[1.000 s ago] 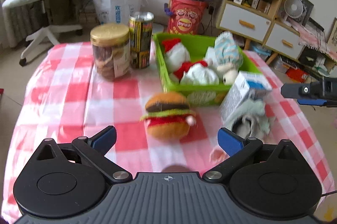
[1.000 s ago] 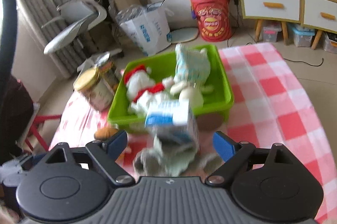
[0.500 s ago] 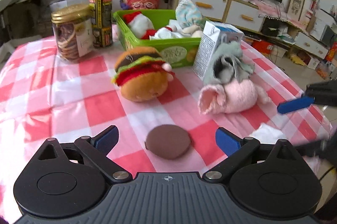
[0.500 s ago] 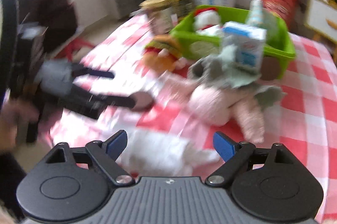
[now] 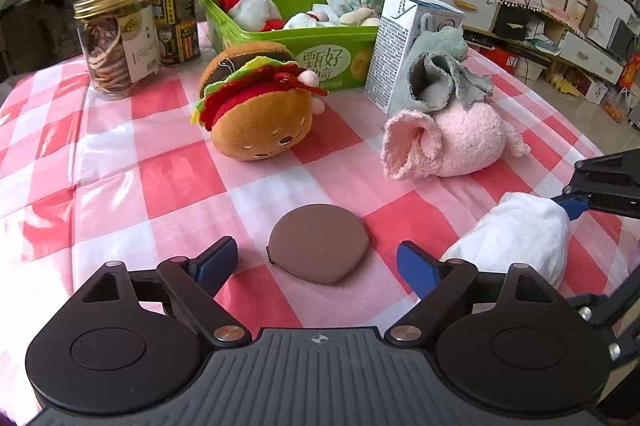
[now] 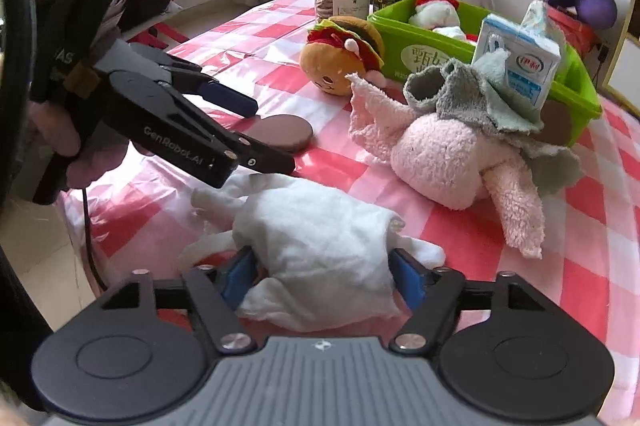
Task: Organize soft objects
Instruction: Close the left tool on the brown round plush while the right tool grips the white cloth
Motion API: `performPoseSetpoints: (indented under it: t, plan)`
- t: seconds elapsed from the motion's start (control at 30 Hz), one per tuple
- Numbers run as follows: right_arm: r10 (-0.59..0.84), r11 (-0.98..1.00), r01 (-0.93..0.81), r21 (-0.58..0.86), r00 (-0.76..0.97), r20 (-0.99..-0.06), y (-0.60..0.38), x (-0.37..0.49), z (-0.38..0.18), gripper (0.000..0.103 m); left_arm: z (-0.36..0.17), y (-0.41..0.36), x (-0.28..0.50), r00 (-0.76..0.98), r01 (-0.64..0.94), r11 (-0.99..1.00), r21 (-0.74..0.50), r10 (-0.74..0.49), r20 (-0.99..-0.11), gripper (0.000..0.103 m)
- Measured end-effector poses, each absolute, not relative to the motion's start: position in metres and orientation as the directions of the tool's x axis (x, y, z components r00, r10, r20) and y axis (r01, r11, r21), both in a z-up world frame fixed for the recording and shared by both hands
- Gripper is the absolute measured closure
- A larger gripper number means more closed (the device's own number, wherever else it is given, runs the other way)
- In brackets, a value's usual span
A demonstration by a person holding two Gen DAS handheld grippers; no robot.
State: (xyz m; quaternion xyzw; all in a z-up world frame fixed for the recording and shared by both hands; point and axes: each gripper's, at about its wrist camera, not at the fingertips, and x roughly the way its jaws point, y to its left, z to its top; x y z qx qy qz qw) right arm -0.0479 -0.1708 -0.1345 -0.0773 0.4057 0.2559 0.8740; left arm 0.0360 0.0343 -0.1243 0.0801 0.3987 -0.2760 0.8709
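Lying limp and crumpled between the blue pads of the right gripper, the white cloth is fluffy and rumpled on the checked counter; the jaws have just been closing and both pads now touch its sides. Ahead of that gripper lies a pink plush toy under a grey rag. The left gripper tilts downward with its jaws apart, also just narrowing, around a flat brown round pad without touching it. Beyond it sits a hamburger plush.
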Motion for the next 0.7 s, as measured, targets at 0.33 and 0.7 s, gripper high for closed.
performPoseSetpoints:
  t: [0.33, 0.7]
  plan:
    - [0.389, 0.875, -0.470, 0.115, 0.541, -0.746, -0.179, -0.040, -0.129, 0.074, -0.121, 0.037, 0.039, 0.536, 0.527, 0.846, -0.084, -0.408, -0.739, 0.037]
    - [0.377, 0.893, -0.432, 0.124, 0.571, -0.730, -0.186, -0.040, -0.117, 0.074, -0.116, 0.034, 0.043, 0.522, 0.517, 0.853, -0.078, -0.386, -0.761, 0.054]
